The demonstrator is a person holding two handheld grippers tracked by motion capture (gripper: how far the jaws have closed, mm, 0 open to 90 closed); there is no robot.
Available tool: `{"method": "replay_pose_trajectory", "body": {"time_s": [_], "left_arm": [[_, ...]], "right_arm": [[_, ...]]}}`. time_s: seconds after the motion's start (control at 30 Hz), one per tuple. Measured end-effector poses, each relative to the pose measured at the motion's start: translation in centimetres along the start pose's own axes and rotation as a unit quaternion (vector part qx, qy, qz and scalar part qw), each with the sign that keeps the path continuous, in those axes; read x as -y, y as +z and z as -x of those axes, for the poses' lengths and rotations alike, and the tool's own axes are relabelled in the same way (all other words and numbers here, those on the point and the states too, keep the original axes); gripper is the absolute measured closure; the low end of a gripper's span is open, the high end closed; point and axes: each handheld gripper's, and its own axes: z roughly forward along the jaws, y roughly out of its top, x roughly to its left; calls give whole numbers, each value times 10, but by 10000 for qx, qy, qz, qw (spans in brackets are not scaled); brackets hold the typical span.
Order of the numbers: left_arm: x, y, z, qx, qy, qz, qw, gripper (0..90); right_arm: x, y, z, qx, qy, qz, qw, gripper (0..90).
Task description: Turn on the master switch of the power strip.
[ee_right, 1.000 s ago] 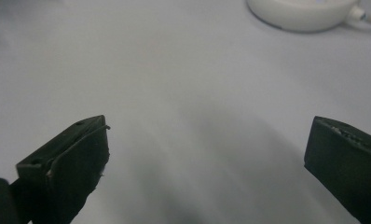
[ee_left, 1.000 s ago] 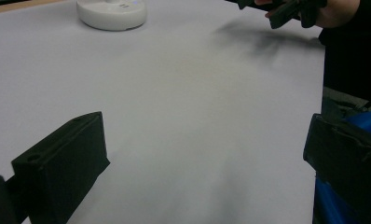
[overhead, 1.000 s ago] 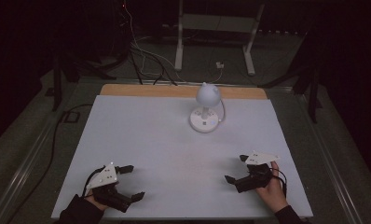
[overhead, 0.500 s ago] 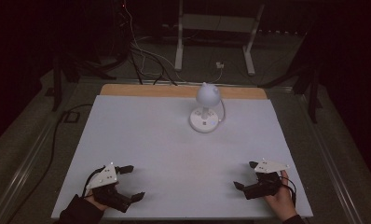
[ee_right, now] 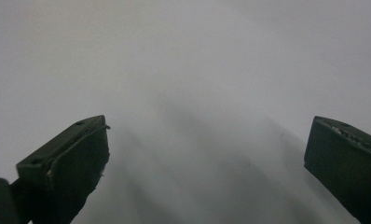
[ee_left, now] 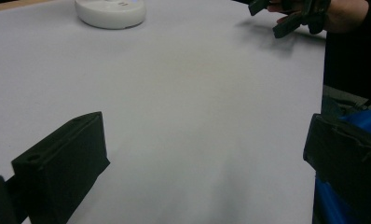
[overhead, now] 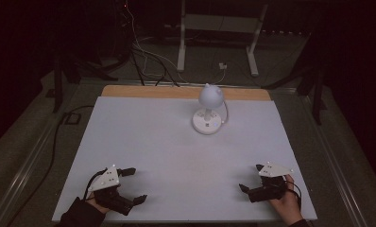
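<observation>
Since a second ago, the right gripper (overhead: 250,178) has drawn back from a spot further in on the table to the near right corner, while the left gripper (overhead: 132,185) sits where it was at the near left corner.

Taking things from largest down, with the lamp as the landmark: the white table (overhead: 143,132) spreads wide on every side of the lamp, bare except for it. Its far edge shows a strip of wood just behind the lamp. The lamp (overhead: 209,109) itself, a small white desk lamp with a round base and a domed head bent over on a short neck, stands toward the far side, a little right of the middle. Its base also shows at the top of the left gripper view (ee_left: 110,11).

Both grippers lie well apart from the lamp, on the near side of it, one to each flank. Each has its jaws spread wide with nothing between them, only bare tabletop. I judge this a rest or ready pose: hands parked low at the near corners, jaws apart, so either one can reach forward to the lamp. The right gripper is slightly the nearer, though neither is close enough to touch it yet.
</observation>
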Motion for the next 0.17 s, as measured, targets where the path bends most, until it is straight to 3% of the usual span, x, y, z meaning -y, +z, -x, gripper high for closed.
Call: {"method": "replay_pose_trajectory", "body": {"time_s": [0.17], "left_arm": [[0, 0, 0, -2, 4, 8, 10000, 1]], "right_arm": [[0, -1, 1, -16, 28, 20, 10000, 0]]}}
